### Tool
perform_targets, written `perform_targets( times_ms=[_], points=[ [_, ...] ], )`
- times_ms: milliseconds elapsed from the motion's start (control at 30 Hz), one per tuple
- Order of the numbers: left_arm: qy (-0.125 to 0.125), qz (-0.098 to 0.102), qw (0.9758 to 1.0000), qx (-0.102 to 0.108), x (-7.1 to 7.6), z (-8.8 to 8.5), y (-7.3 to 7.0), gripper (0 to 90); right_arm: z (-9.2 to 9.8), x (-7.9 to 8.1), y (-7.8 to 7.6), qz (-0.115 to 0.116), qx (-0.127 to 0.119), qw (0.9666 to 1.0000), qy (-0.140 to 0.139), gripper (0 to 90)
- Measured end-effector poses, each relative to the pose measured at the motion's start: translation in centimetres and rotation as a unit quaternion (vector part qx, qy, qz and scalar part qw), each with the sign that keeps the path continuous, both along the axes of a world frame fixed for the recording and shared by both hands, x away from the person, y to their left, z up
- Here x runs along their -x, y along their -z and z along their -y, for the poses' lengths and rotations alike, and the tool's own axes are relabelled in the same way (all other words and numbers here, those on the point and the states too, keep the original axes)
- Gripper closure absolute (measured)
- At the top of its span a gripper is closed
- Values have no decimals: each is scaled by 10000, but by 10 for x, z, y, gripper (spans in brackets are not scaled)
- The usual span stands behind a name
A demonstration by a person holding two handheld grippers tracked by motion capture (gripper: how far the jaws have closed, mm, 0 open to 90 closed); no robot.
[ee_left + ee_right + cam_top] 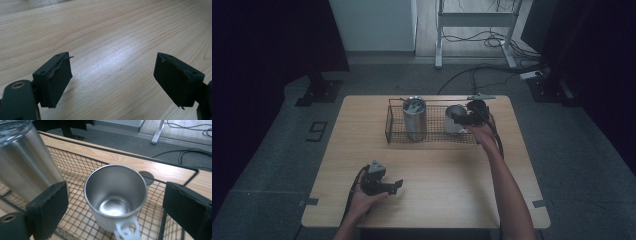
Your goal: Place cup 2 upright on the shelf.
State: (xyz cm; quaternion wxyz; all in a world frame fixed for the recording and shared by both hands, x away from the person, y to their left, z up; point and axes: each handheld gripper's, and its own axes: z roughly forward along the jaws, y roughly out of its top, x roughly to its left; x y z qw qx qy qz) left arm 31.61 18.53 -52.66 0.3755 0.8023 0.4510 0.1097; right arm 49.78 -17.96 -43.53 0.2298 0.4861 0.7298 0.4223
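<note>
Mug (115, 195), steel w/ a pale plastic handle at 6 o'clock in the right gripper view, stands upright and empty in a wire basket (75, 167); its inside is brushed and shiny, round bottom reflecting light, handle cut off by the frame edge. Right gripper (116, 207) hangs just over it, jaws spread wide, one either side of the mug, nothing gripped; can't tell if the pads touch the rim. Tumbler (27, 162), tall tapered steel w/ a clear lid, stands at 10 o'clock from the mug in the same basket, top cropped. Basket is black square mesh w/ a thicker rim, set at the table's far edge, approx 12 o'clock in the high view. Table (437, 165) is pale wood, grain running lengthwise. Left gripper (113, 80) sits low over bare wood at 7 o'clock on the table, well apart from the basket, jaws wide open and empty; pads are matte black, edges frayed.
</note>
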Motion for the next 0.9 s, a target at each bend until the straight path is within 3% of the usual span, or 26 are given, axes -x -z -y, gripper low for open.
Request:
perform_targets(
  times_ms=[533, 900],
  points=[
    [-14, -15, 10000, -60, 0, 0, 1, 148, 23, 52, 0, 320, -143, 9991, -233, 130],
    [-16, -21, 10000, -69, 0, 2, 2, 148, 48, 94, 12, 399, -401, 9980, -297, 138]
  ],
)
